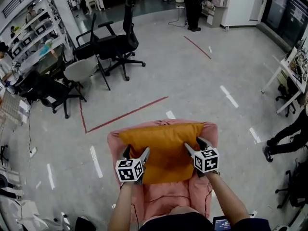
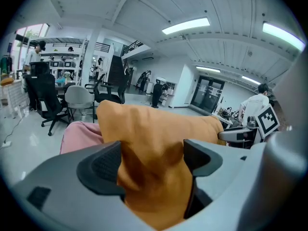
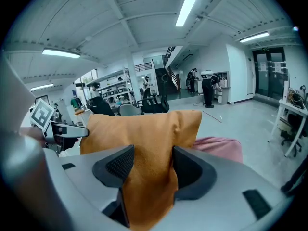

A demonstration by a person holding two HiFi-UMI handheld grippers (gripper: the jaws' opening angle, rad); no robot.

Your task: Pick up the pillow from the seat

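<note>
An orange pillow (image 1: 163, 148) lies over the pink armchair (image 1: 114, 139) just in front of me. My left gripper (image 1: 136, 151) holds its left side and my right gripper (image 1: 195, 146) its right side. In the left gripper view the pillow (image 2: 159, 129) bunches and creases between the two pads of that gripper (image 2: 151, 160), which stand wide and press on the fabric. The right gripper view has a narrower fold of the pillow (image 3: 139, 129) pinched in that gripper (image 3: 153, 165). Pink chair cloth (image 3: 219, 146) shows behind the pillow.
Black office chairs (image 1: 115, 44) and a white chair (image 1: 82, 69) stand at the far left beside cluttered desks. A red tape line (image 1: 125, 113) crosses the grey floor beyond the armchair. A person's legs (image 1: 288, 134) and a white desk (image 1: 288, 71) are at the right.
</note>
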